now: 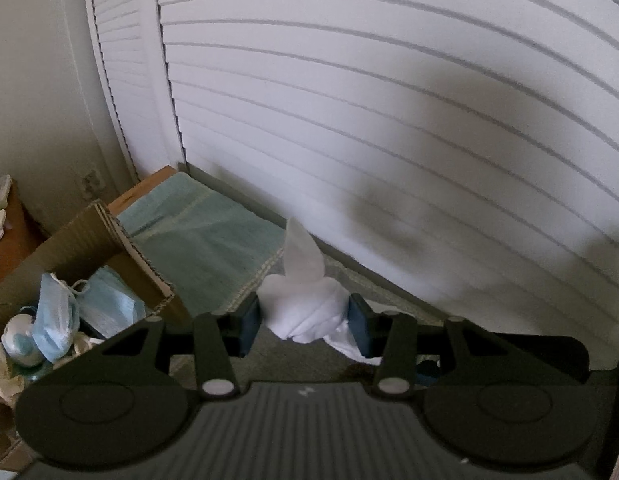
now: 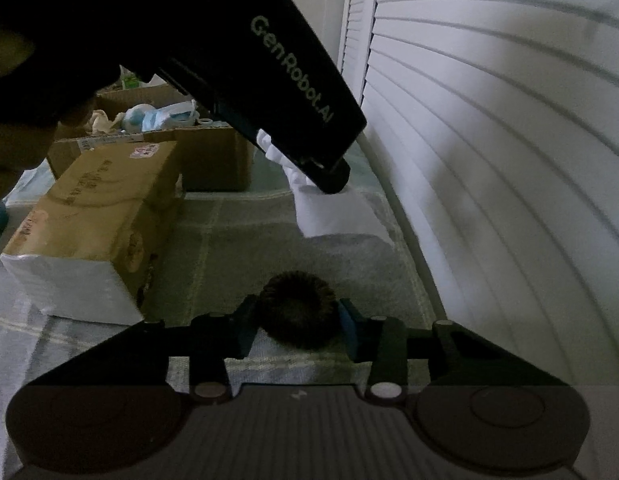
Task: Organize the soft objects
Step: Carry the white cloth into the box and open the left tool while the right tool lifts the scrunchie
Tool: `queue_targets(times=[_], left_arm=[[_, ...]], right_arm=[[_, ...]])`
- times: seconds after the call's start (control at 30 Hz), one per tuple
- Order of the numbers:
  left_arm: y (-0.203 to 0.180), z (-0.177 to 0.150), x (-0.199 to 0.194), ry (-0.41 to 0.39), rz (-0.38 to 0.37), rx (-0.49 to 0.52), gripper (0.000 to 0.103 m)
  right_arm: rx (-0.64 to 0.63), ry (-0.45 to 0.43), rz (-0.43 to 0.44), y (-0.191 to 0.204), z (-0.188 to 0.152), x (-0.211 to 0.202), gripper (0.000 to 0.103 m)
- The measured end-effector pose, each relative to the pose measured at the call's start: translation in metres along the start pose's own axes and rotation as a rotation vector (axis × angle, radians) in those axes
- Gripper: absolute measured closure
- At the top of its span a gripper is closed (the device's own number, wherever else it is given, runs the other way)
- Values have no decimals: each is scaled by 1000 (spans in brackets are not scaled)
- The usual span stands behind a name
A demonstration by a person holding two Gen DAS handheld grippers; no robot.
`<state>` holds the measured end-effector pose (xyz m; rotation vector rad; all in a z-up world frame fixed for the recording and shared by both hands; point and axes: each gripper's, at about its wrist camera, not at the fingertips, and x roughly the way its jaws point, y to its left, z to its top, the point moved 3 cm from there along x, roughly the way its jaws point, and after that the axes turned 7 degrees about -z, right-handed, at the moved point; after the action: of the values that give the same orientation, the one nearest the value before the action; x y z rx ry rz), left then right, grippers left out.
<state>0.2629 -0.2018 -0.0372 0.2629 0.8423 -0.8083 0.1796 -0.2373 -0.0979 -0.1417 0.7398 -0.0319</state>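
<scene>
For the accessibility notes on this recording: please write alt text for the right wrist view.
The right gripper has its blue pads against a dark fuzzy scrunchie on a grey towel. Beyond it, the left gripper holds a white cloth beside white louvred doors, with cardboard boxes to the left.

My left gripper (image 1: 305, 320) has a black body with a ribbed grey deck, two round housings, pale pivot pins and dark blue pads (image 1: 251, 326). The right gripper (image 2: 295, 326) has the same build. "GenRobot.AI" is lettered in grey along the left unit's black casing (image 2: 293, 76).
</scene>
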Motion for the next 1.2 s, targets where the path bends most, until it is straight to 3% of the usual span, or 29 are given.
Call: queue_targets(times=[0.7, 0.97, 1.2], left_arm=[[4, -3, -86, -71, 69, -34, 57], [49, 6, -112, -105, 178, -93, 57], [93, 28, -104, -133, 224, -150, 57]], right_arm=[[-27, -52, 46, 9, 9, -71, 56], [-36, -105, 60, 8, 20, -94, 56], [-38, -123, 59, 8, 25, -97, 56]])
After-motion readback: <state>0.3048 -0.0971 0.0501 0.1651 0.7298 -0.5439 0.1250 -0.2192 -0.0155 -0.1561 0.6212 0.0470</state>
